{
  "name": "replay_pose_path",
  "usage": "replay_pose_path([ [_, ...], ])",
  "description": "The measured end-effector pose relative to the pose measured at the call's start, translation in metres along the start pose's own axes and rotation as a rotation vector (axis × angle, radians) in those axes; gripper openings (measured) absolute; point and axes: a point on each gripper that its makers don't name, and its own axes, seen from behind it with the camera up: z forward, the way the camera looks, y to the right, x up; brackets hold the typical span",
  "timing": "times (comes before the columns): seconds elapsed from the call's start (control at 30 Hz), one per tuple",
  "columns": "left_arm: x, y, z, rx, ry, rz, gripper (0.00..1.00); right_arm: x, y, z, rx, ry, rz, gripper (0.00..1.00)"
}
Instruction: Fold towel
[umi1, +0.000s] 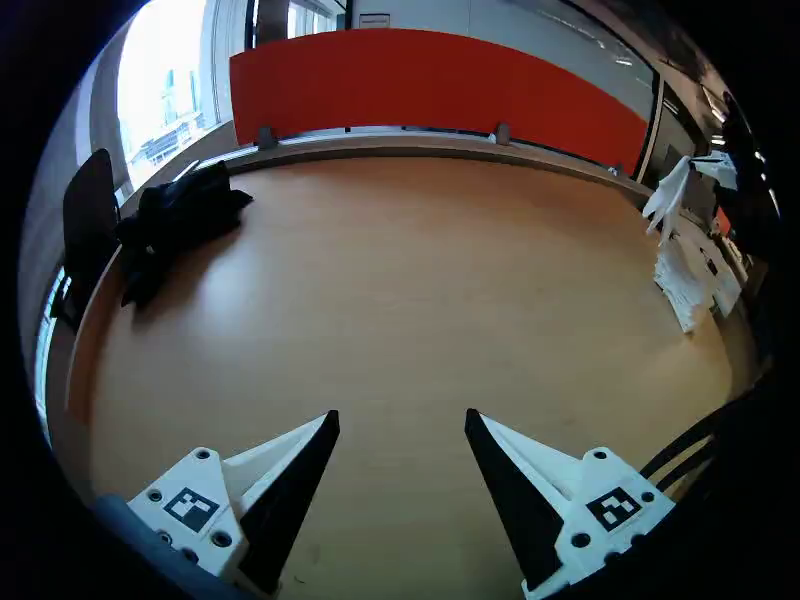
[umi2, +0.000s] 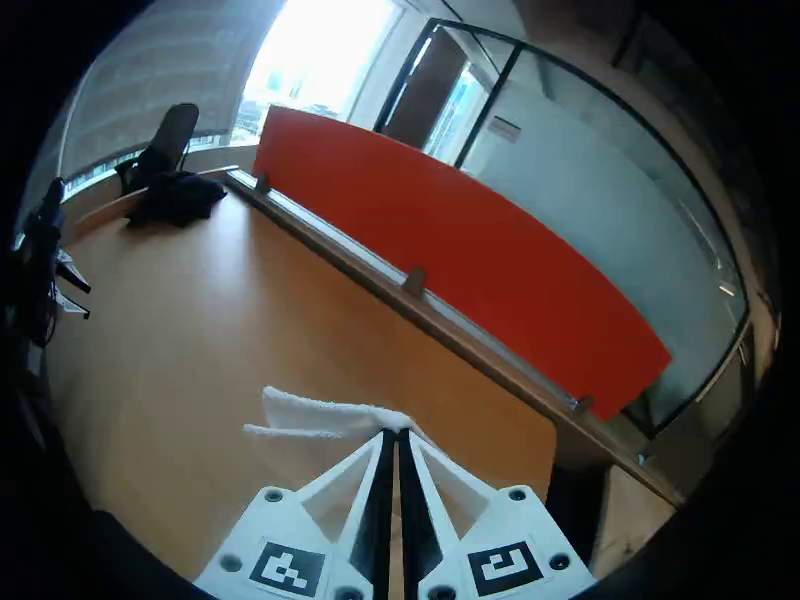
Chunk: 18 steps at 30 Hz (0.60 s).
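Note:
A white towel (umi2: 320, 415) hangs in front of my right gripper (umi2: 397, 437), above the wooden table (umi2: 200, 330). The two fingers are pressed together on a corner of it. The towel spreads out to the left of the fingertips in a couple of flat layers. My left gripper (umi1: 402, 420) is open low over the bare wooden table (umi1: 420, 290), with nothing between its fingers. At the far right edge of the left gripper view lies a heap of white cloth (umi1: 690, 270), with one piece (umi1: 672, 190) standing up higher.
A black bag or jacket (umi1: 175, 215) lies at the table's far left corner, beside a dark chair (umi1: 85, 220). A red divider panel (umi1: 440, 85) runs along the table's back edge. Both appear in the right gripper view, the bag (umi2: 178, 198) and the panel (umi2: 470, 250).

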Motion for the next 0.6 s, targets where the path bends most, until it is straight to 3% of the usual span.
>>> replay_pose_path([
  [0.37,0.003,0.002,0.003,0.006,-0.004,0.000,0.93,-0.009,0.045,-0.001,-0.052,-0.028,0.005,0.04],
  [0.6,0.006,0.004,0.005,0.005,-0.006,0.004,0.93,-0.014,0.058,-0.003,-0.066,-0.043,0.010,0.04],
])
